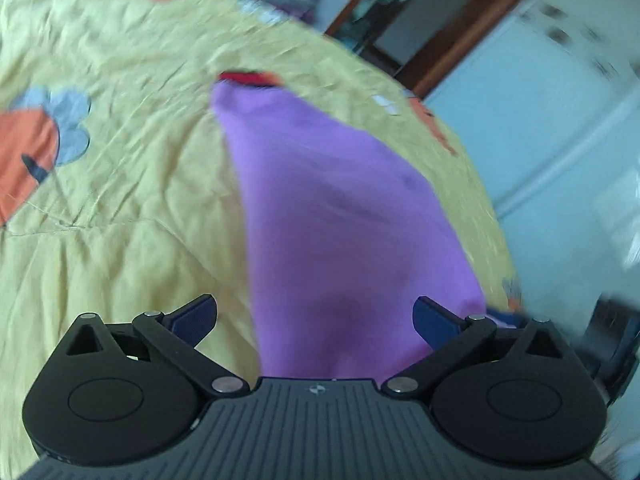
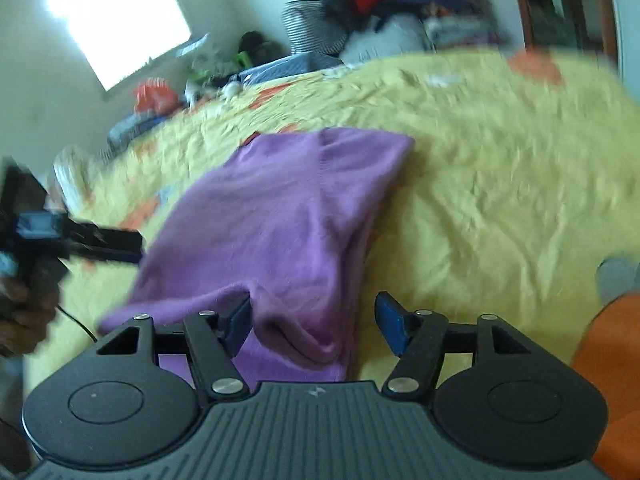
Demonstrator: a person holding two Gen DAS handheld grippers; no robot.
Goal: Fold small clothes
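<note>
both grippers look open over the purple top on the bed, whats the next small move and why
Probably ease the right gripper forward and close it on the near edge of the purple top. Both grippers stand open with nothing pinched; the left gripper has cloth between its spread fingers but no pad touching it. The top lies only partly folded on the yellow bedspread, its near end bunched, so a fresh hold seems needed first.

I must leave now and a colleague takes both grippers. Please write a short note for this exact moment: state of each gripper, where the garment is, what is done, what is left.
Left gripper: open wide, purple garment between the fingers, not pinched.
Right gripper: open, the garment's near edge between the fingers, not clamped.
Garment: on the yellow bedspread, one side already doubled over.
Done: apparently a first fold.
Left: probably further folds, smoothing; the frames are blurred.
</note>
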